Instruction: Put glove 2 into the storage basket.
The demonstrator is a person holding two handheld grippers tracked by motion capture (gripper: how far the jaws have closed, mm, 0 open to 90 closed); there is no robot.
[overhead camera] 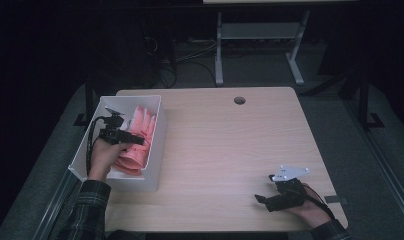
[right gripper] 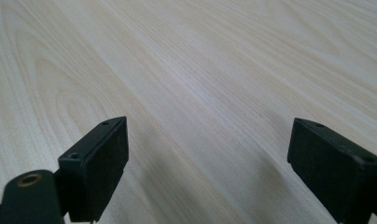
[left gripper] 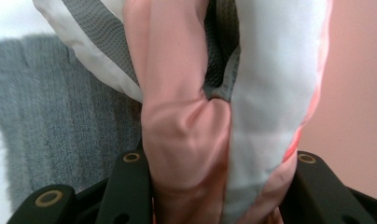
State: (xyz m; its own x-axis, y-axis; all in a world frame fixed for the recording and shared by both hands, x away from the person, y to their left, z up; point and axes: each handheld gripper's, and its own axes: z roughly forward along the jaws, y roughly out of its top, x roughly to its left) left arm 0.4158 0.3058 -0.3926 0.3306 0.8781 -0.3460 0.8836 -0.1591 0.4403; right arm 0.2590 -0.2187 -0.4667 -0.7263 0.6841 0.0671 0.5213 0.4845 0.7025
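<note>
The right gripper [overhead camera: 264, 201] rests low on the bench [overhead camera: 230, 150], jaws wide apart and empty, well apart from the white bin [overhead camera: 157, 145]. Inside that bin, the left gripper [left gripper: 219, 186] has its jaws clamped on pink-and-white cloth [left gripper: 186, 130].

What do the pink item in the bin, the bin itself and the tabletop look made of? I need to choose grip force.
Pink item: smooth, slightly glossy fabric that creases, with grey mesh lining.
Bin: likely rigid matte white plastic, with thin straight walls.
Tabletop: pale wood-grain surface, perhaps laminate, faint sheen.
</note>
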